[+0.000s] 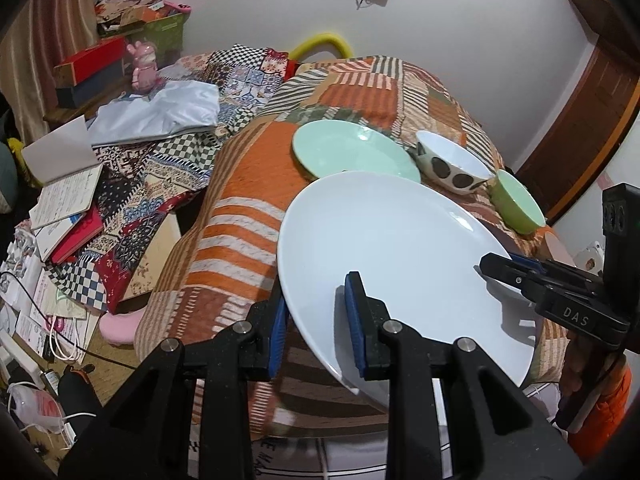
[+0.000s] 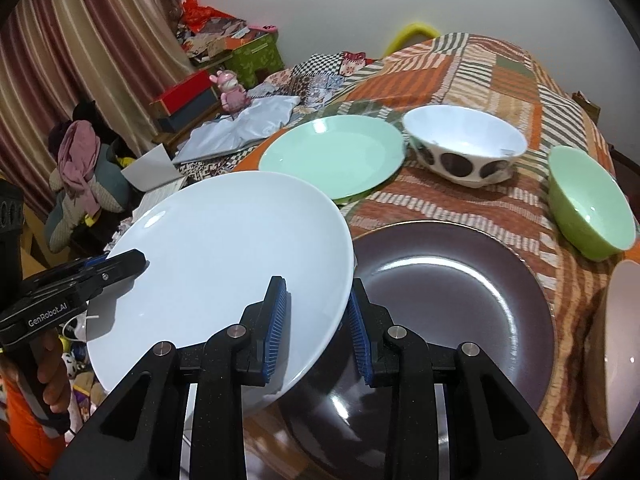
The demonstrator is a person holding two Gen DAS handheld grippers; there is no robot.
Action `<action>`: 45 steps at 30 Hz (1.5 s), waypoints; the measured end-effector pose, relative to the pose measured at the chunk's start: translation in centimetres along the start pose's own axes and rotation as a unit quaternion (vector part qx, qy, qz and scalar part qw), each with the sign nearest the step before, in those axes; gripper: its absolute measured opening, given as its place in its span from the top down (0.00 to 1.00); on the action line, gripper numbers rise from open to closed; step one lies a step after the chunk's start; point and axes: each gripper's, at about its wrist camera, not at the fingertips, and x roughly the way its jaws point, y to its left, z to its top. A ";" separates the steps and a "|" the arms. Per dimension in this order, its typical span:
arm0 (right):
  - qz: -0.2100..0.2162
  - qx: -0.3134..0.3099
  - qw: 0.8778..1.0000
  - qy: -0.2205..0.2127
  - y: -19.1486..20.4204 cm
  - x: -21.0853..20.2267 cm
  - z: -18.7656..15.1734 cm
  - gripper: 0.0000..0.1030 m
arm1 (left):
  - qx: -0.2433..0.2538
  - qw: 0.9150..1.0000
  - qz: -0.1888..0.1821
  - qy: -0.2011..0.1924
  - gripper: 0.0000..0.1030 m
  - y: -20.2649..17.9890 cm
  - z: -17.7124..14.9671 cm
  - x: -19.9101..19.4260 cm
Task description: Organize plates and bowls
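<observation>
White plate (image 2: 224, 256) held off the patchwork cloth (image 1: 240, 184), beside dark plate (image 2: 452, 312) | left gripper (image 1: 318, 320) and right gripper (image 2: 316, 324) both pinch its rim | stacking not done: mint plate (image 2: 332, 156), spotted bowl (image 2: 464, 148), green bowl (image 2: 588, 200) lie separate.

Even indoor light from overhead, strong fisheye bend, sharp centre and soft edges.
Both views are moderately bright. Small white glints sit on the white plate (image 1: 400, 264), the mint plate (image 2: 332, 156) and the green bowl (image 2: 588, 200); a curved streak of glare crosses the dark plate (image 2: 452, 300). Soft shadows fall from the gripper fingers onto the white plate. Black vignette fills the corners, straight lines bow near the rim, and the near table edge at the bottom smears with blur.
</observation>
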 end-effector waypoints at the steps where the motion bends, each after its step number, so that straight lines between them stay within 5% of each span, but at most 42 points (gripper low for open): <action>1: -0.001 0.001 1.000 -0.001 -0.2 -0.1 -0.1 0.73 | 0.002 1.000 -0.001 0.000 0.75 -0.3 0.0 0.0; 45: -0.063 0.096 0.993 -0.007 -8.7 -4.2 -4.8 0.73 | 0.068 0.994 -0.064 0.058 0.74 -10.1 -0.2 6.8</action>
